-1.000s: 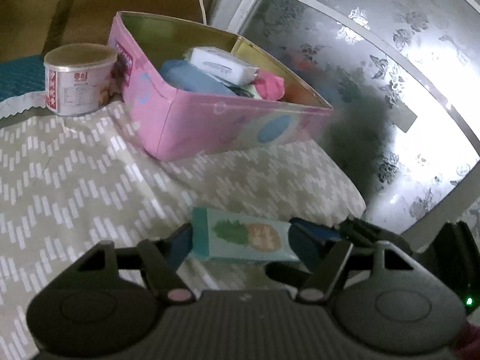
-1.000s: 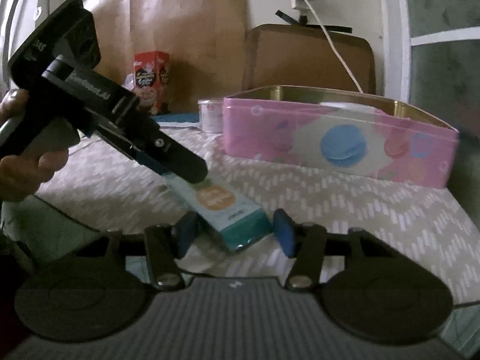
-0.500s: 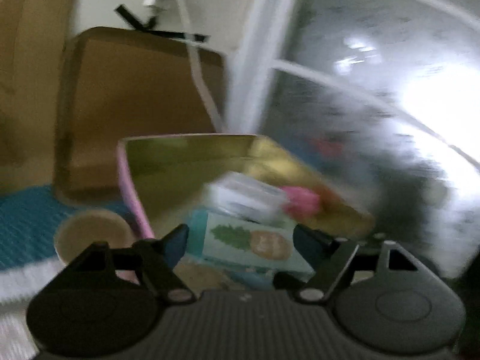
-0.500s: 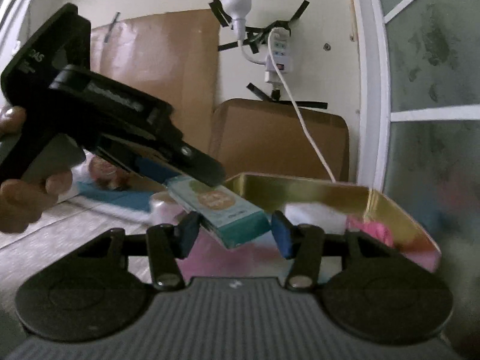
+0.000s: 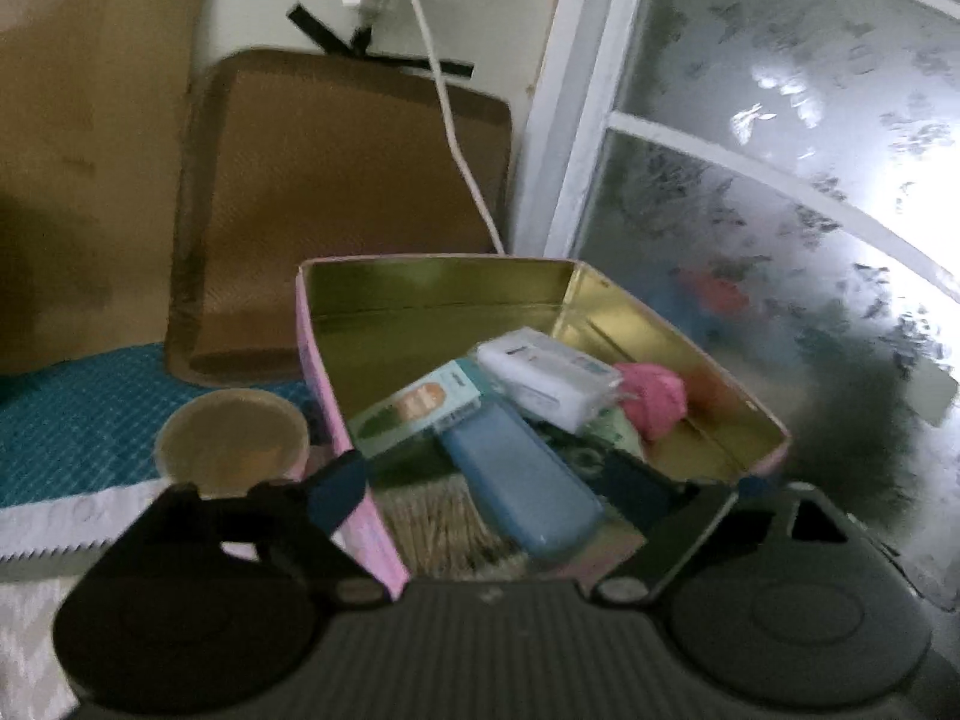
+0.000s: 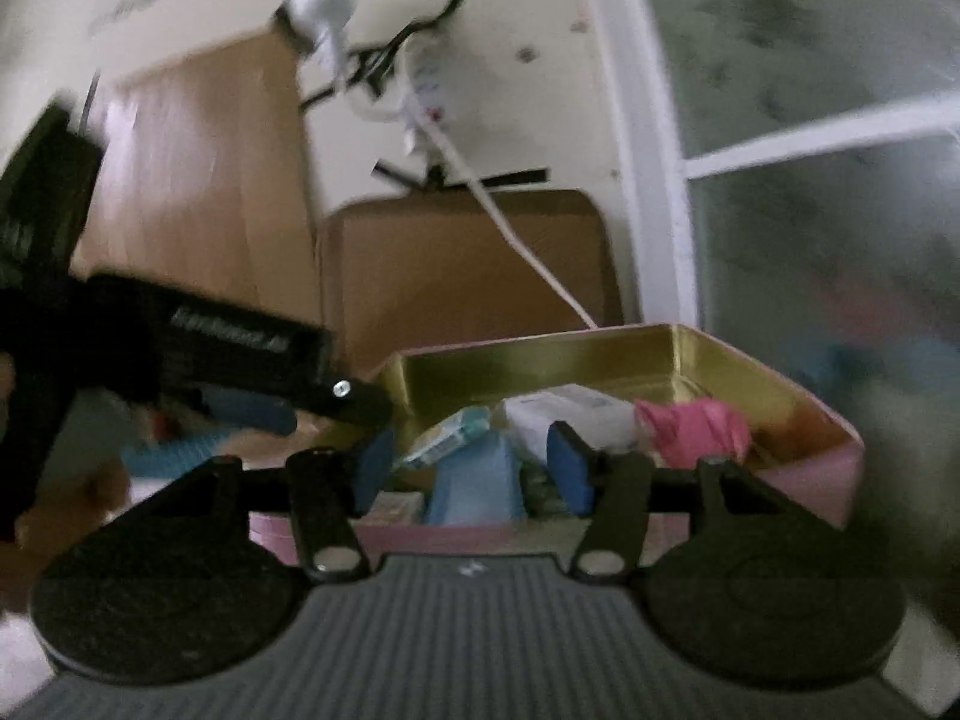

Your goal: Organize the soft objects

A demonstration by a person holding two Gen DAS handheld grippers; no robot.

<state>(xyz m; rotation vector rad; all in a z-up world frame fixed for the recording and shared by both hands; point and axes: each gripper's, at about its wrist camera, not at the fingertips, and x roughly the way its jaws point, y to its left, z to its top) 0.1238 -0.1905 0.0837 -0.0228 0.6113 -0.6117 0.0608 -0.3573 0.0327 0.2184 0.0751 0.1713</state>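
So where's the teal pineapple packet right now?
In the left wrist view the teal packet lies inside the pink tin, near its left wall, against the blue pouch and white pack.

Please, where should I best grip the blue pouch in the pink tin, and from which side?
Probably grip the blue pouch across its narrow width, near the end closest to the camera, coming from above. It lies long and slanted on top of the pile in the tin; its far end is tucked under the teal packet and white pack, and the tin's walls block sideways approaches.
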